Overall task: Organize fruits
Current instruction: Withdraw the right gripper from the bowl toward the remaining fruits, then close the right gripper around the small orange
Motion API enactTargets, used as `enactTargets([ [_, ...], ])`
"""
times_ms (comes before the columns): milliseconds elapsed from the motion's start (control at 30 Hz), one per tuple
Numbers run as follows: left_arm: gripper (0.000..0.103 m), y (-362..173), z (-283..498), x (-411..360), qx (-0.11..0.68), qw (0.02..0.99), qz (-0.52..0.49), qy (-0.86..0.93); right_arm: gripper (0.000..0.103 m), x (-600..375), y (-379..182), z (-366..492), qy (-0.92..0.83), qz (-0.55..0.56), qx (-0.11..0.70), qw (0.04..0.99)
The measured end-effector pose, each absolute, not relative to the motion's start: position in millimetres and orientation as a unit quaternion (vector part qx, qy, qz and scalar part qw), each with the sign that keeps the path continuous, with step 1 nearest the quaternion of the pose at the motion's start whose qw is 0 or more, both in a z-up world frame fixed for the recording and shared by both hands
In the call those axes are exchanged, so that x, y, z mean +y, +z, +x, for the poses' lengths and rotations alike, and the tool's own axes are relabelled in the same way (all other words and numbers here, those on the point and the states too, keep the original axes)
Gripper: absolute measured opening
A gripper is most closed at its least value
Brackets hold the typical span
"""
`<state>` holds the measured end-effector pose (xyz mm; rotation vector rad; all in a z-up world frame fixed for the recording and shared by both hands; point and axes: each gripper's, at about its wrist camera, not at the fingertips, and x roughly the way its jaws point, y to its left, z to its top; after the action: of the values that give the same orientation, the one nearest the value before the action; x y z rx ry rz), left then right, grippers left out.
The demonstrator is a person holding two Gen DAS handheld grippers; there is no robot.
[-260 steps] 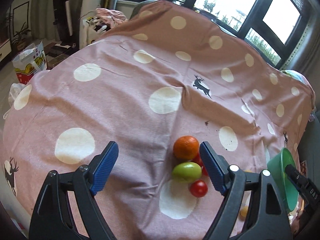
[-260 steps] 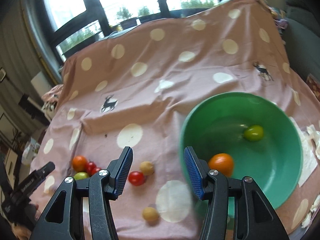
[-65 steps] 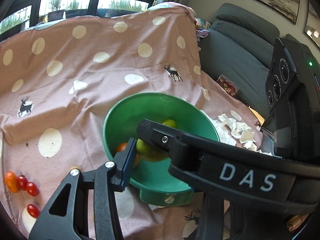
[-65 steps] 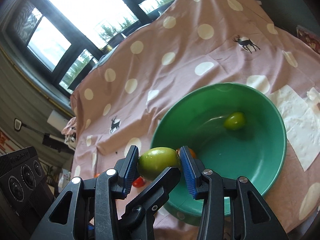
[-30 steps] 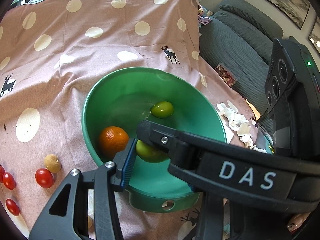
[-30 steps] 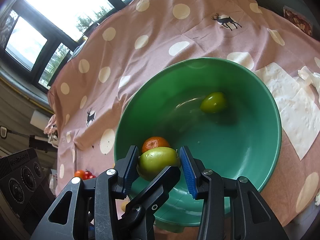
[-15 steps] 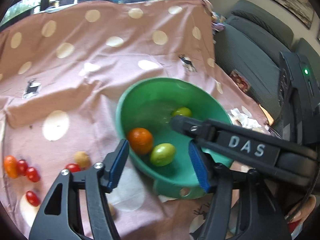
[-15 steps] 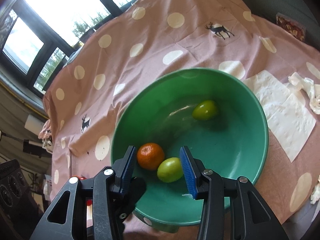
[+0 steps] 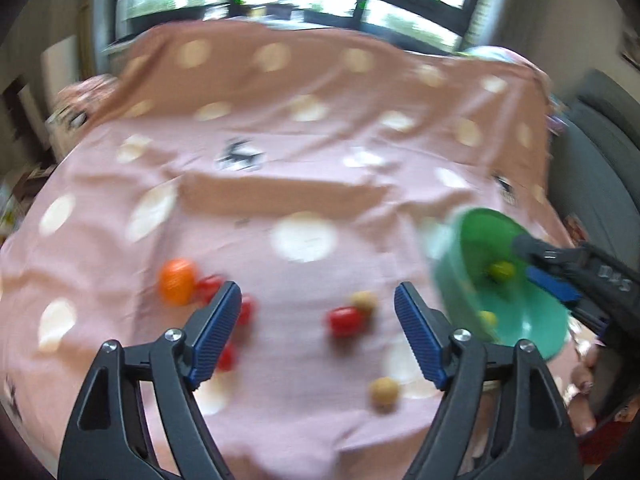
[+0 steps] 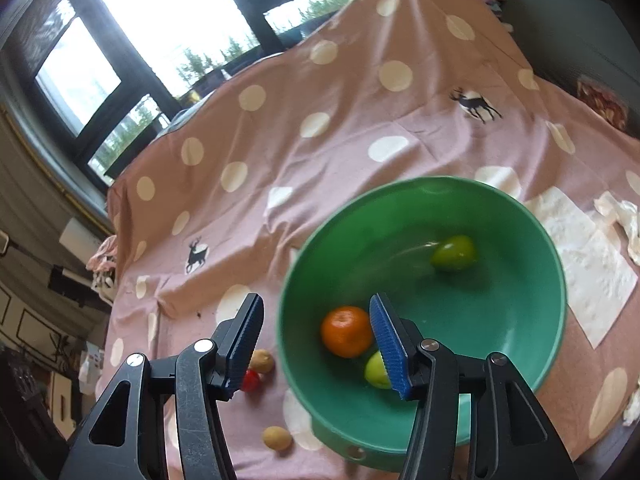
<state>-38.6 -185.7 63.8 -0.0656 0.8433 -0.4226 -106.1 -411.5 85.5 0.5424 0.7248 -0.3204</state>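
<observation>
Left gripper (image 9: 318, 334): fingers spread wide and empty, hovering above the cloth; its view is blurred.
Right gripper (image 10: 316, 338): fingers spread apart, nothing between them, poised over the near-left rim of the green bowl (image 10: 552, 248).
Green bowl: sits on the pink dotted cloth (image 10: 320, 152), toward the right; in the left wrist view it shows at the far right edge (image 9: 448, 272).
Inside the bowl: an orange (image 10: 347, 331) at the near left, a green fruit (image 10: 377, 370) just beside it and partly hidden by the right finger pad, and a second green fruit (image 10: 454, 253) farther in, well apart from the other two.
On the cloth, left side: another orange (image 9: 177, 281) with red tomatoes (image 9: 210, 285) touching or just beside it; more red ones lie partly behind the left finger.
On the cloth, middle: one red tomato (image 9: 345, 321) touching a small tan fruit (image 9: 364, 301); a second tan fruit (image 9: 385, 391) lies nearer, apart from them.
Right of the bowl: white paper napkins (image 10: 592, 264) lie flat on the cloth.
Far side: dark-framed windows (image 10: 168, 24).
</observation>
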Motion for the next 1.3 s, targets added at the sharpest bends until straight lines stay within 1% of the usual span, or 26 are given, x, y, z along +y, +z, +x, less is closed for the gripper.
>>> enactTargets([
  [33, 0.084, 59.5, -37.1, -171.9, 0.409, 0.892, -0.044, -0.185, 0.056, -406.3, 85.9, -103.2, -0.146, 0.255, 0.35, 0.89],
  [67, 0.084, 54.8, -34.6, -157.7, 0.411, 0.893, -0.056, -0.172, 0.056, -401.5, 86.1, -99.9, -0.141, 0.25, 0.352, 0.891],
  [167, 0.084, 44.5, -25.9, -130.2, 0.42, 0.893, -0.083, -0.137, 0.059, -385.9, 85.3, -90.2, -0.127, 0.238, 0.36, 0.893],
  [333, 0.084, 27.4, -6.5, -88.8, 0.443, 0.887, -0.111, -0.07, 0.059, -355.6, 80.7, -74.5, -0.094, 0.212, 0.367, 0.901],
  [467, 0.084, 23.9, 0.8, -63.7, 0.446, 0.887, -0.114, -0.024, 0.059, -333.1, 75.1, -63.1, -0.091, 0.182, 0.38, 0.903],
  [667, 0.083, 24.7, 4.1, -25.5, 0.44, 0.881, -0.174, 0.006, 0.059, -301.3, 66.7, -45.4, -0.03, 0.181, 0.396, 0.9],
  [800, 0.083, 21.5, 10.2, -19.7, 0.454, 0.869, -0.196, 0.006, 0.059, -266.1, 55.2, -17.8, 0.015, 0.162, 0.43, 0.888],
  [933, 0.081, 21.1, 11.2, -14.8, 0.452, 0.865, -0.219, -0.005, 0.059, -233.2, 34.8, 17.0, 0.055, 0.14, 0.478, 0.865],
  [1000, 0.077, 21.0, 11.7, -10.8, 0.45, 0.86, -0.241, -0.019, 0.053, -220.2, 25.1, 30.5, 0.058, 0.127, 0.499, 0.855],
  [1033, 0.074, 21.1, 11.8, -9.3, 0.45, 0.857, -0.248, -0.023, 0.052, -214.0, 20.6, 36.6, 0.062, 0.121, 0.507, 0.851],
  [1200, 0.072, 21.5, 11.2, -5.1, 0.448, 0.856, -0.259, -0.012, 0.044, -199.6, 2.6, 51.5, 0.051, 0.105, 0.526, 0.842],
  [1300, 0.072, 20.5, 12.1, -6.0, 0.451, 0.854, -0.258, -0.013, 0.044, -199.7, -4.5, 53.6, 0.048, 0.111, 0.529, 0.84],
])
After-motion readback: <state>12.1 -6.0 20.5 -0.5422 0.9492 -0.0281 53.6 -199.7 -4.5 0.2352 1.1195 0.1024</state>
